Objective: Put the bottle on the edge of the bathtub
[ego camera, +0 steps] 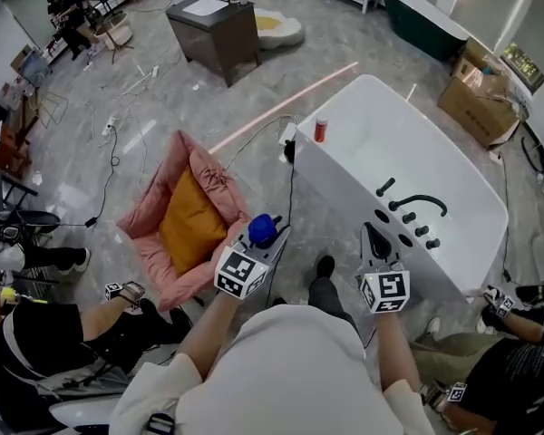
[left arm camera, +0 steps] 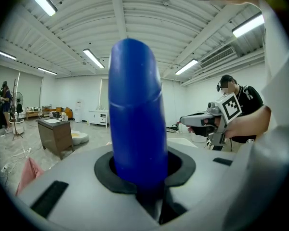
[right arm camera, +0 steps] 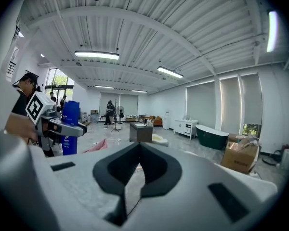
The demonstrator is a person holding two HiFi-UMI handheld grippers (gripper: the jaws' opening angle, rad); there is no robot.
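Bottle: the blue bottle point(left arm camera: 135, 114) stands upright in the left tool point(ego camera: 268, 239), above the floor and short of the bathtub point(ego camera: 340, 166), not yet on it.
Left tool: clamped on the bottle low on its body, so most of it stands above the pads.
Right tool: the right tool point(right arm camera: 137, 170) has its jaws together with nothing between them, and hangs beside the tub's near edge.
Landing zone: the near rim is white and looks smooth; the dark tap fittings point(ego camera: 417, 208) take up one stretch, and a small red container point(ego camera: 320, 130) stands at the far corner.
Tipping risk: a low grip on a tall bottle could let it lean as the jaws part (more so if it is set down tilted).
Slide risk: placed too close to either side of the rim, it may slip into the tub or drop to the floor.
Collision risk: drifting toward the taps could knock the bottle against them.
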